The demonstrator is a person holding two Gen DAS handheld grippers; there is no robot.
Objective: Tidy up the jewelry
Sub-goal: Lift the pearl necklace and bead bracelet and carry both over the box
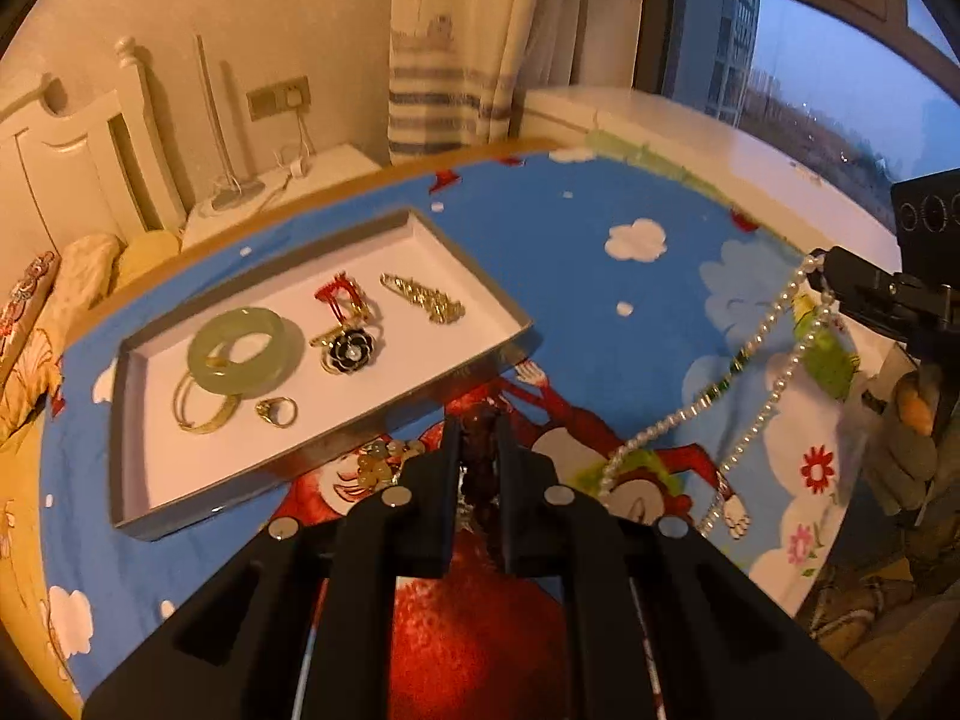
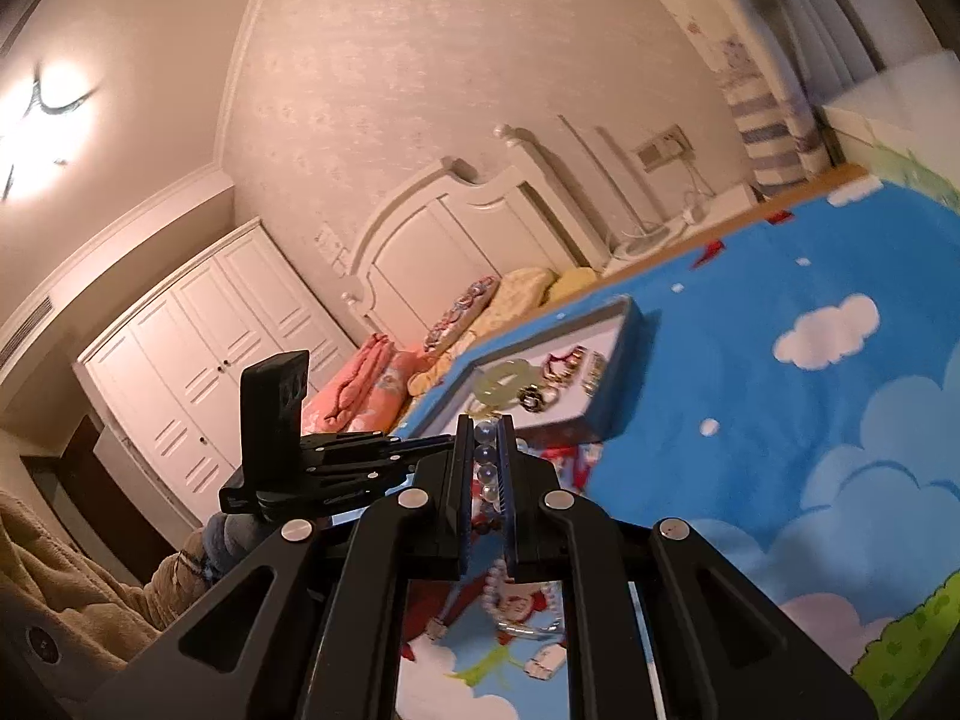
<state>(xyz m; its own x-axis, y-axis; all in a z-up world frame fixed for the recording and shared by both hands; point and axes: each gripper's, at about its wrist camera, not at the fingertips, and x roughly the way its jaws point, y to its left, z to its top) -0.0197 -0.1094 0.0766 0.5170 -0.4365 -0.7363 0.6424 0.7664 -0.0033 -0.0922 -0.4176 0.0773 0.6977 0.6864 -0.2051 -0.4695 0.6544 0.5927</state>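
In the left wrist view my left gripper [image 1: 480,420] is shut on a strand of dark red-brown beads [image 1: 483,450], just in front of the near rim of a shallow white tray [image 1: 468,264]. The tray holds a jade bangle [image 1: 243,348], a gold bangle [image 1: 198,414], a ring [image 1: 277,411], a black flower brooch [image 1: 351,351], a red clip [image 1: 339,294] and a gold piece [image 1: 423,297]. At the right, my right gripper [image 1: 819,269] is shut on a pearl necklace [image 1: 774,324] that hangs down to the cloth. The right wrist view shows pearls [image 2: 485,456] pinched between its fingers.
A blue cartoon-print cloth [image 1: 600,312] covers the table. Pale yellowish beads [image 1: 384,462] lie on it beside my left fingers. A bed with pillows [image 2: 384,378] sits beyond the table's left edge, a nightstand [image 1: 288,186] behind, and a gloved hand [image 1: 912,432] at the right.
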